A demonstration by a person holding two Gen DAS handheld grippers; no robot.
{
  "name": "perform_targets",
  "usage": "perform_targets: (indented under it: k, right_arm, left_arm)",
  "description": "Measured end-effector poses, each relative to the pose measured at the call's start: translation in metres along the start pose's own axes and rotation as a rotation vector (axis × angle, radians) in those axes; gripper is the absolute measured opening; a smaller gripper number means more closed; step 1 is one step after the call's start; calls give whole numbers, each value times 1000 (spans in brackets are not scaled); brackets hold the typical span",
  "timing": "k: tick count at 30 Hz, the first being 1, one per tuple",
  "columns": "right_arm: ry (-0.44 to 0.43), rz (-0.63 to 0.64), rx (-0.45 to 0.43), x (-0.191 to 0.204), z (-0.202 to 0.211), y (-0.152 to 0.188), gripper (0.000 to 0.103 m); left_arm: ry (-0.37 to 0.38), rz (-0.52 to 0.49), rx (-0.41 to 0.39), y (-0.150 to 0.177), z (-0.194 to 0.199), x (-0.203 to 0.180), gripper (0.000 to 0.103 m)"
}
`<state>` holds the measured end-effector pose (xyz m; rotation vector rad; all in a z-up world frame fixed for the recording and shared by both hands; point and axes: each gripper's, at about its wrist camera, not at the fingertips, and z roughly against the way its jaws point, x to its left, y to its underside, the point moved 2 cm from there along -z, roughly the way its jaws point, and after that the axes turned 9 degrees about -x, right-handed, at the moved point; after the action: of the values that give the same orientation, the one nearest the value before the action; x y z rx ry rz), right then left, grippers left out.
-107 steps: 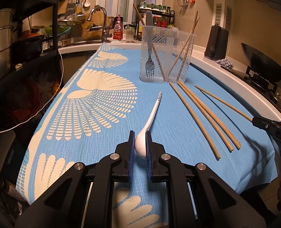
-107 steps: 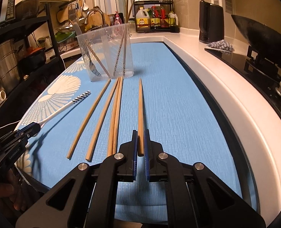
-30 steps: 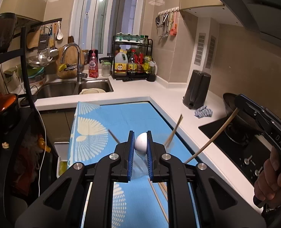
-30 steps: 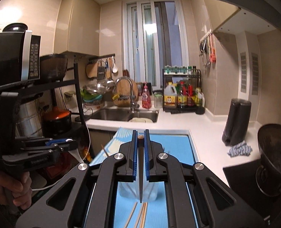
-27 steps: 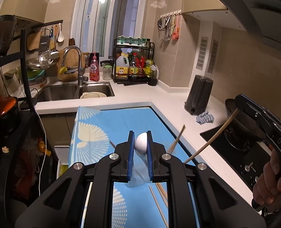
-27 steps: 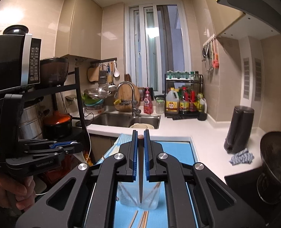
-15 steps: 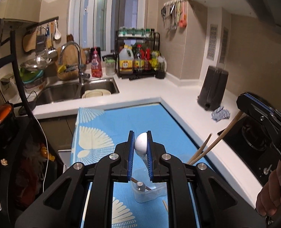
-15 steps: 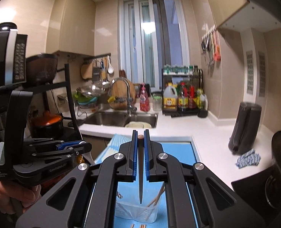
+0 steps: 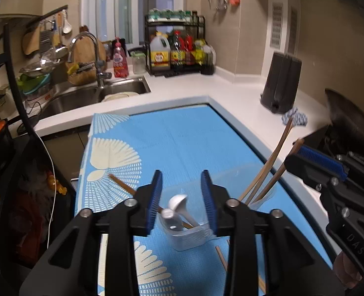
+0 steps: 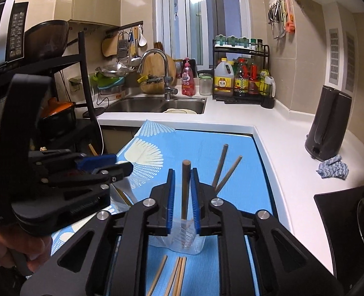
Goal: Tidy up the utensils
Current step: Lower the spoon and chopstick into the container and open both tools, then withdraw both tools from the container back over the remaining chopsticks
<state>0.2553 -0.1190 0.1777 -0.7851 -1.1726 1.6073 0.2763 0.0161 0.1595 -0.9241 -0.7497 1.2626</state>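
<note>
A clear plastic cup [image 9: 189, 234] stands on the blue patterned mat [image 9: 177, 143]. My left gripper [image 9: 181, 172] hovers over the cup, its jaws opening. The white spoon [image 9: 178, 201] stands in the cup, bowl end up, free of both pads. Beside it lean a fork handle and chopsticks [image 9: 268, 170]. In the right wrist view my right gripper [image 10: 183, 170] is above the same cup [image 10: 182, 236] with its jaws opening. A brown chopstick [image 10: 185, 185] stands between them into the cup, with a gap on each side. Each gripper shows at the edge of the other's view.
Several loose chopsticks [image 10: 177, 276] lie on the mat in front of the cup. A sink [image 10: 157, 104] and a bottle rack [image 10: 241, 79] are at the back, a black kettle [image 10: 329, 123] and a wok [image 9: 349, 123] to the right, a dark shelf [image 10: 58, 113] to the left.
Both grippers have come down and forward over the cup. The left jaws have parted and the spoon has dropped into the cup. The right jaws have loosened around the chopstick.
</note>
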Motion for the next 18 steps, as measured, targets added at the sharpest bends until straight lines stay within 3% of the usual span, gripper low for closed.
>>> perform_targets:
  k: [9,14,18]
  right_arm:
    - [33,-19,-129,5,71,-6,29]
    - [58,-9,-195,18,109,23,33]
    - [65,-20,-183,24,128,66,33]
  left_arm:
    - [-26,1,-200,-7,83,-7,40]
    - [-56,-1,-254,29,110,-14,40]
    - [-64,33,-237,76,119,-18,40]
